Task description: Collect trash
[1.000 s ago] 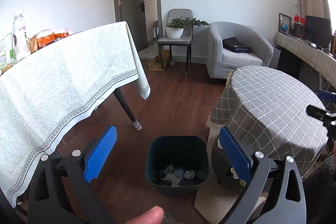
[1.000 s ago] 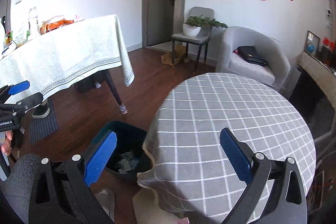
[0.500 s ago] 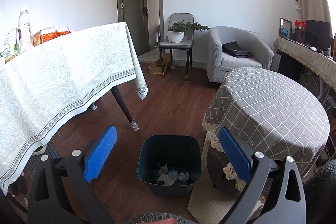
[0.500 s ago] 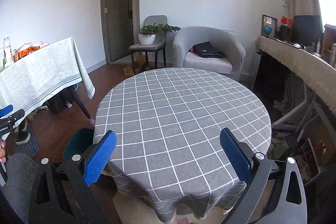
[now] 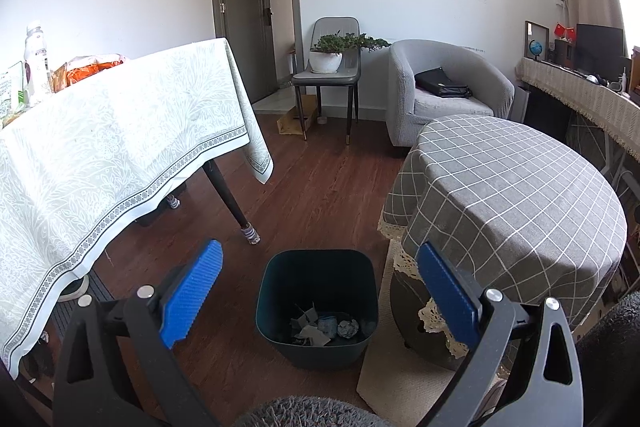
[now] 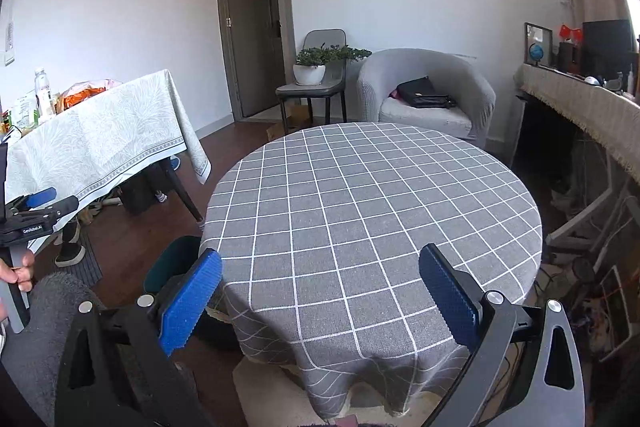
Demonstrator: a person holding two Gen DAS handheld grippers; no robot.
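Both jaws stand wide apart and hold nothing: the left gripper [image 5: 318, 297] hangs over the floor, and the right gripper [image 6: 320, 297] hangs above the near edge of the round table [image 6: 372, 195].

In the left wrist view the bin [image 5: 317, 307] sits on the floor right between the blue pads, at about 6 o'clock in the frame, touching or just beside the table's skirt on its right. At its bottom lies the trash [image 5: 325, 327]: a few torn grey paper scraps, a crumpled foil-like ball at 4 o'clock inside the bin, and a pale wad beside it. It covers only part of the bottom; the bin looks mostly unfilled.

In the right wrist view the checked cloth shows no litter at all, and only the bin's rim [image 6: 176, 259] peeks out at 9 o'clock of the table.

My judgement: the collecting is at or near its end, or this is a scan for leftovers. No loose piece shows on the floor or table in either view. The long table [image 5: 112, 147] at 10 o'clock carries a bottle [image 5: 36, 61] and an orange packet [image 5: 86, 67]; whether these count as trash I cannot tell. A next move would call for finding a further piece, with jaws kept spread for the approach.
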